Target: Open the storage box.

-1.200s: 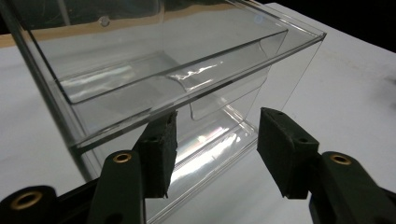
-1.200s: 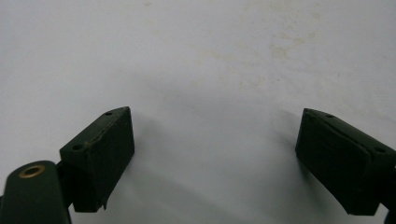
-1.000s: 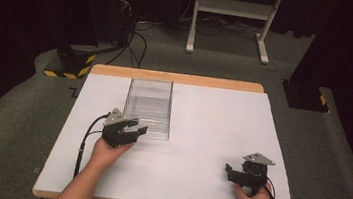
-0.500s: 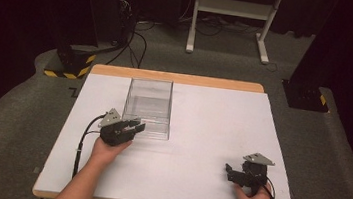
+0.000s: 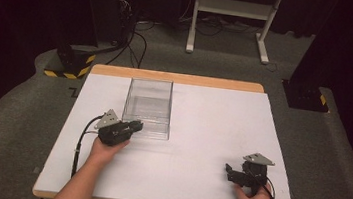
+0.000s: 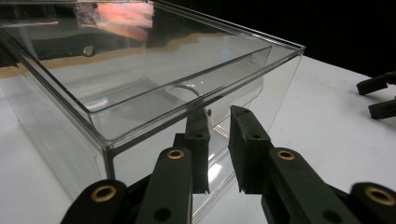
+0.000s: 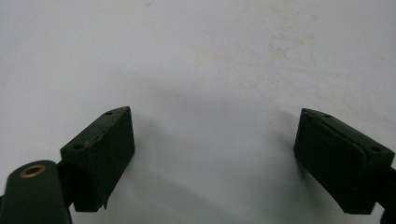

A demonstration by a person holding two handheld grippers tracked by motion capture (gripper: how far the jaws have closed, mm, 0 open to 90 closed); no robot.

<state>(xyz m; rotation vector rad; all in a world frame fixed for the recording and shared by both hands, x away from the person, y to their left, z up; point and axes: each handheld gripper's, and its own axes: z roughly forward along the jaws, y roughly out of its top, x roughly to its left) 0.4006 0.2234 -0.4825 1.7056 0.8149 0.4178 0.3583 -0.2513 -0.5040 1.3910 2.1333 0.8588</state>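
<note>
A clear plastic box (image 5: 148,106) with no lid stands on the white table (image 5: 211,133), left of the middle. My left gripper (image 5: 135,125) reaches its near left corner from the left. In the left gripper view the box wall (image 6: 140,93) runs between the two jaws of the left gripper (image 6: 219,114): one finger (image 6: 198,140) shows through the plastic, the other is outside. The jaws have just been closing and a narrow gap still shows between them. My right gripper (image 5: 231,170) rests at the near right, and the right gripper (image 7: 212,130) is open over bare table.
The box looks empty. The table's wooden far edge (image 5: 177,78) lies just behind it. On the dark floor beyond are cables, a white stand (image 5: 232,8) and a yellow-black striped base (image 5: 67,69). The other gripper's jaws (image 6: 378,95) show far right in the left gripper view.
The left gripper's jaws have narrowed a good deal at the box's near left corner, and the hand shifted slightly. The right gripper has kept still.
</note>
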